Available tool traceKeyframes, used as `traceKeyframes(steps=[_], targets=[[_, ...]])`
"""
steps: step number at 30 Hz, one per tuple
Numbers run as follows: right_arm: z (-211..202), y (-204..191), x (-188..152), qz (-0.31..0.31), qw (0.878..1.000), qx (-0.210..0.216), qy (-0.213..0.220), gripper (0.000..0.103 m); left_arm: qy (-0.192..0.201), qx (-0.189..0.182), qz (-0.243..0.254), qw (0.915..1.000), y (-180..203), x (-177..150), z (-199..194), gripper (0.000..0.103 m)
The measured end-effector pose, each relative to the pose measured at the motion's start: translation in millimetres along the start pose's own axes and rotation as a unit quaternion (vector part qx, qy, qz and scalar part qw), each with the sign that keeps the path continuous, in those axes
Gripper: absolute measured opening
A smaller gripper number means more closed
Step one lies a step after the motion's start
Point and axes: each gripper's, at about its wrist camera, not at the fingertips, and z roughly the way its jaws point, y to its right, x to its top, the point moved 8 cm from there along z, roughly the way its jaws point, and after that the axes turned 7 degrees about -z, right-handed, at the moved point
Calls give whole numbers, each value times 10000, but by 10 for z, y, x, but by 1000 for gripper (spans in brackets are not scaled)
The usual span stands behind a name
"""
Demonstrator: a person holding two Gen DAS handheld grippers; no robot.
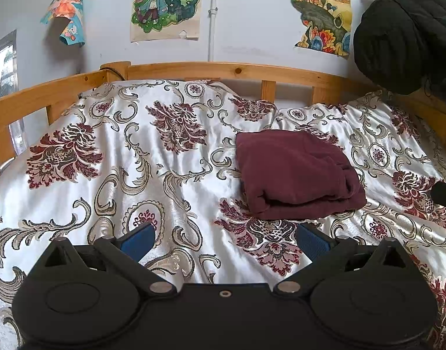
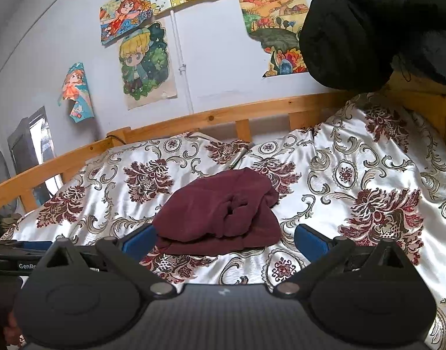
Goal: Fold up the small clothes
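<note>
1. Your left tool (image 1: 226, 240) hangs over the bed with its blue-padded fingers (image 1: 138, 240) spread wide and nothing between them.
2. Your right tool (image 2: 226, 240) is likewise spread wide and empty, its blue fingers (image 2: 310, 240) held just short of the cloth's near edge.
3. The maroon garment (image 1: 296, 175) lies folded into a thick, roughly square bundle on the floral bedspread (image 1: 135, 160). From the left wrist it sits ahead and to the right of the tool, apart from both fingers.
4. From the right wrist the same garment (image 2: 220, 215) sits nearly centred ahead; its top layer is rumpled, with a small dark pocket in the folds.
5. The bedspread is white satin with maroon flowers and grey scrolls, creased in long ridges.
6. A wooden bed rail (image 1: 223, 71) runs along the far side, against a pale wall with coloured drawings (image 1: 164, 3).
7. A black quilted coat (image 2: 369, 29) hangs at the upper right, over the bed's far corner.
</note>
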Motion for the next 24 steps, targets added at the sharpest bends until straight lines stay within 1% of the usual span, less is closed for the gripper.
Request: traceKeyframes(steps=[14, 18, 24], targets=[[-3, 20, 3, 41, 10000, -30, 2, 103, -3, 4, -7, 10000, -5, 4, -2, 102], [-30, 25, 25, 72, 9999, -68, 94, 103, -10, 0, -14, 10000, -2, -1, -1, 102], [-16, 33, 19, 90, 9999, -62, 42, 103, -51, 20, -31, 10000, 14, -38, 6, 102]])
